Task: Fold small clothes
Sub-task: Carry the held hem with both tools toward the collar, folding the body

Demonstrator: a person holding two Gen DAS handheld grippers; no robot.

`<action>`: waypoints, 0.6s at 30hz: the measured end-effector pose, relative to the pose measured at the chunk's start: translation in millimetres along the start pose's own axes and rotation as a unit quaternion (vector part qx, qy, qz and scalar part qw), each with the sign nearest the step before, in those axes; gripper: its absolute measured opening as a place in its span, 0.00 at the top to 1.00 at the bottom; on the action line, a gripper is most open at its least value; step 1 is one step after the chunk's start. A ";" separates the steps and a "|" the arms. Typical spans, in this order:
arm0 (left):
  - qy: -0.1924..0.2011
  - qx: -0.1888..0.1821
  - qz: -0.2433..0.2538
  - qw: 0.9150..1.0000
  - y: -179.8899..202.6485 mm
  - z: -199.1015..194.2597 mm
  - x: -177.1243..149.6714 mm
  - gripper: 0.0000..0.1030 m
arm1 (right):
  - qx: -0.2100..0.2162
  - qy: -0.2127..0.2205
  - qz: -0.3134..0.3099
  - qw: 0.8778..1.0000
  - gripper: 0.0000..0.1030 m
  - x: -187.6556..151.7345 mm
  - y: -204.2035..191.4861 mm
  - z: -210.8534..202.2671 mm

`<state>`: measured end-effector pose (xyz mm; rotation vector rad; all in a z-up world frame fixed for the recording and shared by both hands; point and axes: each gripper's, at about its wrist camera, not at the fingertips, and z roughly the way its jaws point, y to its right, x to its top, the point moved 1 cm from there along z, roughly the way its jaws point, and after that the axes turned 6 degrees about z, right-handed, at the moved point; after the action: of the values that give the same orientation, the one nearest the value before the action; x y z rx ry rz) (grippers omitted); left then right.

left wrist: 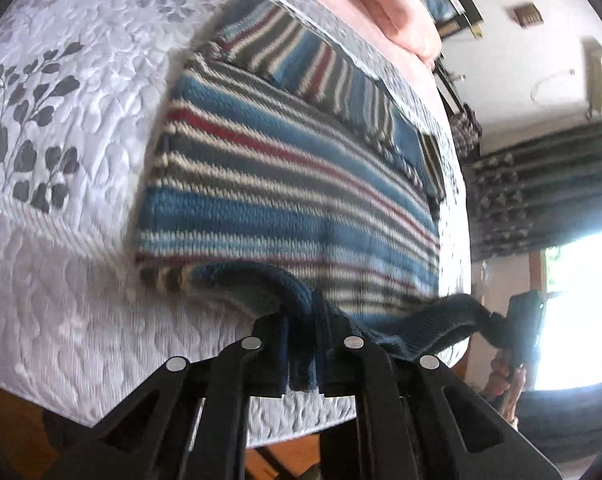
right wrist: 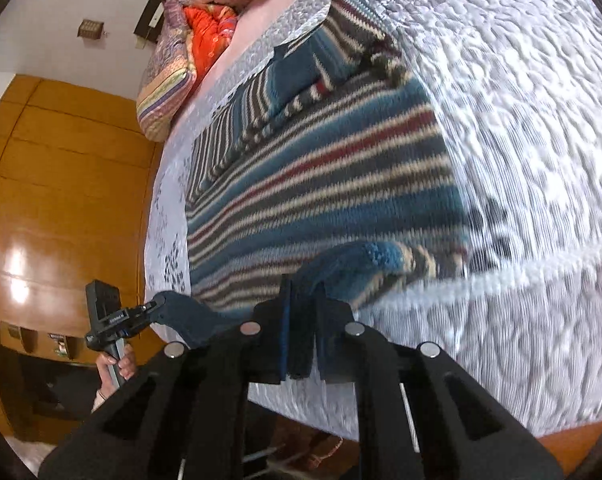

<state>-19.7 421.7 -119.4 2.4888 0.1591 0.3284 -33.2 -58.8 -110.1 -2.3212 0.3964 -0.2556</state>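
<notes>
Striped sweater [left wrist: 285,184] flat on bed [left wrist: 61,240], stretching away ahead of both tools. Left tool [left wrist: 301,356] pinching one corner of near dark hem; right tool [right wrist: 301,344] pinching other corner. Hem spans between tools, crosswise to garment's length. Likely next: carry hem forward over body, both arms equally placed.

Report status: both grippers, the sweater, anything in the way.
Left gripper shut on the striped sweater near hem; right gripper shut on the same hem. Sweater flat on white quilted bedspread, sleeves folded in. Nothing blocking the fold.
</notes>
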 end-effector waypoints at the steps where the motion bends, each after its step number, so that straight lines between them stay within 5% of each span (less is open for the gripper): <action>1: 0.003 0.000 -0.004 1.000 -3.5 0.8 5.8 0.91 | 0.000 0.000 0.004 1.000 0.91 5.9 0.3 3.2; 14: -0.010 -0.012 -0.079 0.997 -53.0 54.8 58.5 0.85 | -0.025 -0.024 0.094 0.995 0.91 78.9 44.1 60.9; 18: -0.019 -0.035 -0.100 0.994 -62.2 55.8 59.2 0.63 | -0.022 -0.031 0.109 0.993 0.88 84.1 51.3 65.4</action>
<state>50.1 451.4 -188.2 2.3839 0.3718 0.1993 54.2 -80.3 -186.9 -2.2989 0.6236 -0.0683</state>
